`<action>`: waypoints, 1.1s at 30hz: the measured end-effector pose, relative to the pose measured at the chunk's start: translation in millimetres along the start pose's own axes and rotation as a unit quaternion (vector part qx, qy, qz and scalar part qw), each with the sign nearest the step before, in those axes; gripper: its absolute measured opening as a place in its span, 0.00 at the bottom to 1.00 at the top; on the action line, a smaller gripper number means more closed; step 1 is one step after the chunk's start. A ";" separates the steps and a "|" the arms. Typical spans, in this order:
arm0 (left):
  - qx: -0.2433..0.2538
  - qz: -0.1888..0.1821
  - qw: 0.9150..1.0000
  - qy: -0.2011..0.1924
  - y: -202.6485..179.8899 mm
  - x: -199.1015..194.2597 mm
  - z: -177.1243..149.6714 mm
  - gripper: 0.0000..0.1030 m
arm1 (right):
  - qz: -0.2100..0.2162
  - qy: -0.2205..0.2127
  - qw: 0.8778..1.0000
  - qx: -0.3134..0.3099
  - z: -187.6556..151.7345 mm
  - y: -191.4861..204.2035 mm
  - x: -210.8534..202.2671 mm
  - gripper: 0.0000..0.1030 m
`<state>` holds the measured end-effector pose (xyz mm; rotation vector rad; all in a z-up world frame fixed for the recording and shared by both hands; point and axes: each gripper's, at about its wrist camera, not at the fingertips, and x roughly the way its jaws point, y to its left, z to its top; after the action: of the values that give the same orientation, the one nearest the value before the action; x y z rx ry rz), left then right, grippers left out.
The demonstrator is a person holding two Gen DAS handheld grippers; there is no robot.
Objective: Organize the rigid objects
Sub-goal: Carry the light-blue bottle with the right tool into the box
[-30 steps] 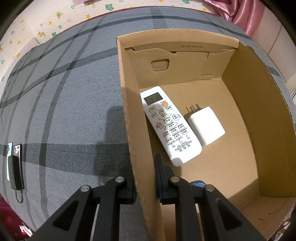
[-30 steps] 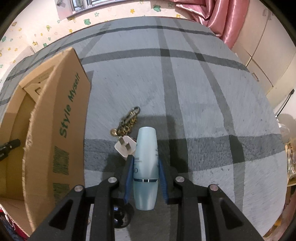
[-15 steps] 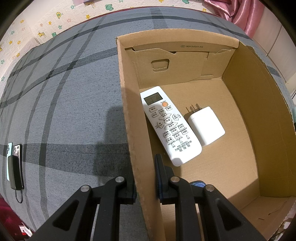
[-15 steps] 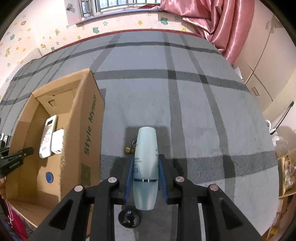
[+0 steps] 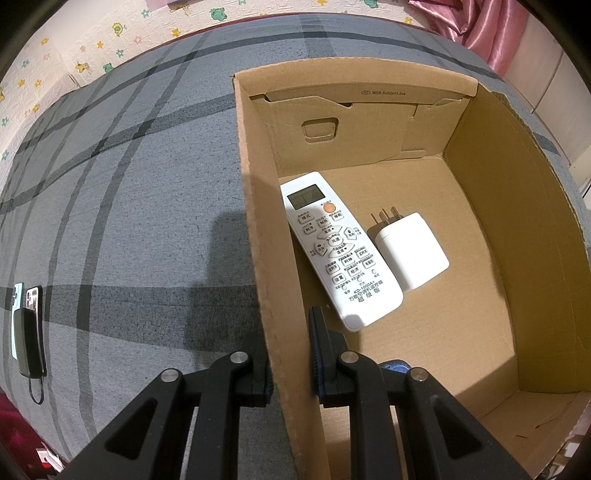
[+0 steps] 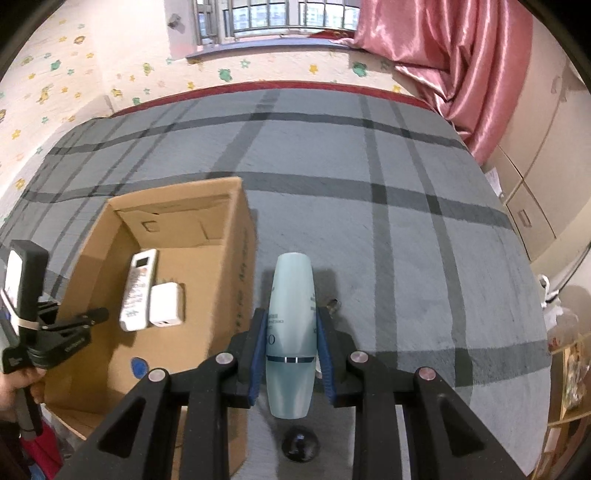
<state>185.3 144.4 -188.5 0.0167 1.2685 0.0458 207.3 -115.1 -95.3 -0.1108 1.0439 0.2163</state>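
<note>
The left gripper is clamped narrowly on the near side wall of the cardboard box, one pad outside the wall and one inside. The right gripper is closed on a pale blue bottle, which is held lengthwise between the blue pads, above the bedspread and just beside the box's outer wall.

Inside the box a white remote control is seen lying flat, with a white charger plug just beside it, its prongs pointed toward the far wall. From the left wrist view, two phones and a dark flat device are shown at the left edge of the bed, well apart from the box; these are not seen from the right wrist. Only the right wrist view shows the left gripper from outside, with a hand on its handle, a small blue spot on the box floor, a dark round object below the bottle, and a small metal piece on the bedspread beside the right pad.

The surface is a grey bedspread crossed by darker stripes. Behind it a cream wall with star and animal stickers, a barred window and a pink satin curtain are seen.
</note>
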 end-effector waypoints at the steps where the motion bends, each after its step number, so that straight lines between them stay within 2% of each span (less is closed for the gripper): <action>1: 0.000 0.000 1.000 0.000 -0.2 0.2 0.1 0.17 | 0.002 -0.001 1.000 -0.003 1.2 3.3 -1.0 0.26; 18: -0.004 -0.004 1.000 -0.002 1.6 1.5 0.9 0.17 | 0.060 0.002 0.996 -0.065 19.5 78.9 4.8 0.26; 27: -0.006 -0.009 1.000 -0.003 4.3 2.7 0.6 0.17 | 0.091 0.030 0.992 -0.086 17.6 112.4 33.2 0.26; 33: -0.006 -0.010 1.000 -0.005 4.2 2.3 -0.8 0.17 | 0.096 0.058 0.989 -0.098 12.8 131.1 58.4 0.26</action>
<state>185.1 148.6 -190.7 -0.0059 1.2590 0.0367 216.3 22.3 -137.9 -0.2014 1.1479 0.4931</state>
